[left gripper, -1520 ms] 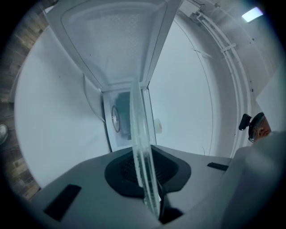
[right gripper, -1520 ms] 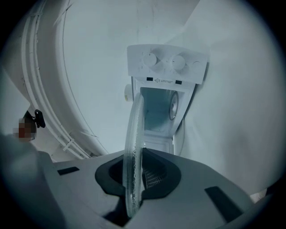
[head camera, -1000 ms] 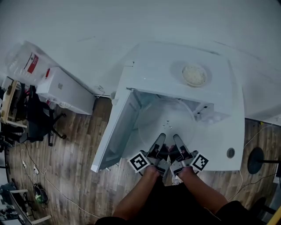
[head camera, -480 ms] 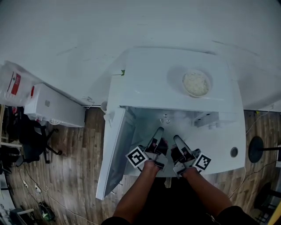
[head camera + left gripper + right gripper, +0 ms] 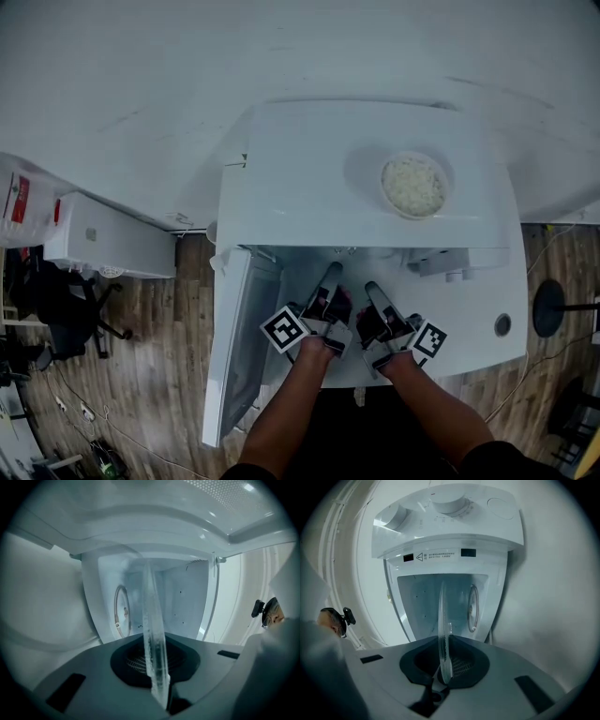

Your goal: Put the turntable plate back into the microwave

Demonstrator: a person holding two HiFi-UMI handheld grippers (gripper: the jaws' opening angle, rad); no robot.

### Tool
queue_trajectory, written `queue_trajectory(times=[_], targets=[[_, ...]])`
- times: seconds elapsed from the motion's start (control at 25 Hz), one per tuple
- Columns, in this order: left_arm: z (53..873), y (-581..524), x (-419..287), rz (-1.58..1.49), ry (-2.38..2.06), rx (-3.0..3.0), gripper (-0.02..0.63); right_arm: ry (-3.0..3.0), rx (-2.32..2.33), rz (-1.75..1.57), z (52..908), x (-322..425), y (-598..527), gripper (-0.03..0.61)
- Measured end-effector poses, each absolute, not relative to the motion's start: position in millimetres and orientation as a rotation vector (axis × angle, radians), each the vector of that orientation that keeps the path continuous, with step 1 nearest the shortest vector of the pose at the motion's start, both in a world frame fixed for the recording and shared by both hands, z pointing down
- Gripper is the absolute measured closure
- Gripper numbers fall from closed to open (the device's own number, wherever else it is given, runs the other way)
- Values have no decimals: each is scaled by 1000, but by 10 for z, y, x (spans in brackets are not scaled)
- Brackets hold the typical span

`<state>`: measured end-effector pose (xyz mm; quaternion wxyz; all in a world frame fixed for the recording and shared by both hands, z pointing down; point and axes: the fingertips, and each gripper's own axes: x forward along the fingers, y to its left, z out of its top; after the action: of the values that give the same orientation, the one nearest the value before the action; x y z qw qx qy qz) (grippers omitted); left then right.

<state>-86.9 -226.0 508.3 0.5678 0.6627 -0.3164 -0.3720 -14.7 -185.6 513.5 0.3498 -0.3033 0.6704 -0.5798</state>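
The clear glass turntable plate (image 5: pixel 152 630) is held by both grippers at its near rim. It shows edge-on in each gripper view (image 5: pixel 443 630). My left gripper (image 5: pixel 328 286) and right gripper (image 5: pixel 373 298) sit side by side at the mouth of the white microwave (image 5: pixel 309 178), each shut on the plate's rim. Their tips reach just inside the cavity. From the head view most of the plate is hidden beneath the microwave's top. The door (image 5: pixel 234 347) hangs open to the left. Inside, I see the cavity's walls (image 5: pixel 187 597) and a round fitting (image 5: pixel 473 609).
A bowl of rice (image 5: pixel 413 185) stands on top of the microwave. The control knobs (image 5: pixel 447 501) are beside the cavity. The microwave rests on a white table (image 5: pixel 487 309). On the wooden floor are a white box (image 5: pixel 108 239), a chair (image 5: pixel 56 309) and a round black base (image 5: pixel 553 307).
Both grippers have moved forward with the plate, from in front of the open cavity to its mouth. The plate has slid under the microwave's top, out of the head view.
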Motion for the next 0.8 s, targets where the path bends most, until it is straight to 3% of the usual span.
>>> queue_trajectory(times=[0.16,0.32,0.72,0.8], targets=[[5076,-2308,-784,-855,-750,1585,561,1692,-771,-1499,5157,-61,-1893,534],[5036,-2315,-781,-874,-750,1638,503,1677,-737,-1505,5164,-42,-1926,534],[5170,-2118,-897,-908,-755,1557,486,1670,-744,-1483,5193,-73,-2157,522],[5189,-2115,-875,-900,-761,1563,509,1677,-758,-1468,5196,-57,-2209,519]])
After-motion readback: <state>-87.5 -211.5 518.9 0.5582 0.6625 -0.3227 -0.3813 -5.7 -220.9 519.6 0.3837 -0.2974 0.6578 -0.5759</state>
